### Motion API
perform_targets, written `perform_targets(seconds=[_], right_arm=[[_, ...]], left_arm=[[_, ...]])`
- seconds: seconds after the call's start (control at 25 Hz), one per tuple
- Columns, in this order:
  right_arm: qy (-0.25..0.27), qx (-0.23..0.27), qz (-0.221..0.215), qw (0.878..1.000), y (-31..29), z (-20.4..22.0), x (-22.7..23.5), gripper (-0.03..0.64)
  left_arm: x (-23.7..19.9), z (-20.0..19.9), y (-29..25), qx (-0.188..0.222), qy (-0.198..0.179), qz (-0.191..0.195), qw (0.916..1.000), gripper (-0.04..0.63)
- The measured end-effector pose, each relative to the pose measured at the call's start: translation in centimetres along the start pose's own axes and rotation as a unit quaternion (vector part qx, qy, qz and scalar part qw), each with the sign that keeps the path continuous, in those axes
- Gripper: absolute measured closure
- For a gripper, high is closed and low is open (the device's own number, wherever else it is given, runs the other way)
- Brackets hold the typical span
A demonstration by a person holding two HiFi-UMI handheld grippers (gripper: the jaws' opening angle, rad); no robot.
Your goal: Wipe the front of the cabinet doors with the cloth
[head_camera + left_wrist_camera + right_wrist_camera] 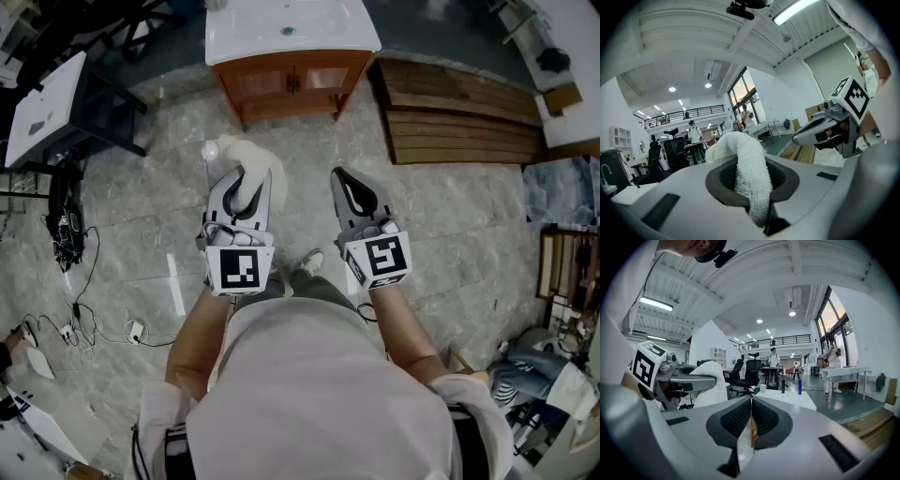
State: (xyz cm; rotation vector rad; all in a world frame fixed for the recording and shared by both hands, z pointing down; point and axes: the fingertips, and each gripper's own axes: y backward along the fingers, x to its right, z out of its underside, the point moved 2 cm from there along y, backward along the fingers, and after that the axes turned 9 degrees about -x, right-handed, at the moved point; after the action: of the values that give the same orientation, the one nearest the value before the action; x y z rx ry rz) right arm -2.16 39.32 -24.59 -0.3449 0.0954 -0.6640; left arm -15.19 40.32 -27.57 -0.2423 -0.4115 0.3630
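A wooden cabinet [292, 85] with two doors under a white sink top stands on the floor ahead of me in the head view. My left gripper [246, 189] is shut on a white cloth [246, 156], which bulges out past the jaw tips; in the left gripper view the cloth [745, 164] runs between the closed pads. My right gripper [351, 187] is shut with nothing in it, its pads pressed together in the right gripper view [750, 427]. Both grippers are held side by side well short of the cabinet, pointing towards it.
A slatted wooden pallet [464, 114] lies on the floor right of the cabinet. A white panel on a dark stand [42, 111] is at the left, with cables [70, 234] on the floor below it. Grey tiled floor [450, 216] lies between me and the cabinet.
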Motion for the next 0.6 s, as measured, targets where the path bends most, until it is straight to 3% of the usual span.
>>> perform_targets(seconds=[0.28, 0.6], right_arm=[[-0.001, 0.006, -0.012, 1.0, -0.6, 1.0, -0.3, 0.578], [-0.005, -0.005, -0.041, 0.999, -0.9, 3.7, 1.8, 0.578]], left_arm=[[0.8, 0.7, 0.1, -0.01, -0.009, -0.001, 0.9999, 0.523], [2.8, -0.2, -1.4, -0.023, -0.02, -0.028, 0.9992, 0.523]])
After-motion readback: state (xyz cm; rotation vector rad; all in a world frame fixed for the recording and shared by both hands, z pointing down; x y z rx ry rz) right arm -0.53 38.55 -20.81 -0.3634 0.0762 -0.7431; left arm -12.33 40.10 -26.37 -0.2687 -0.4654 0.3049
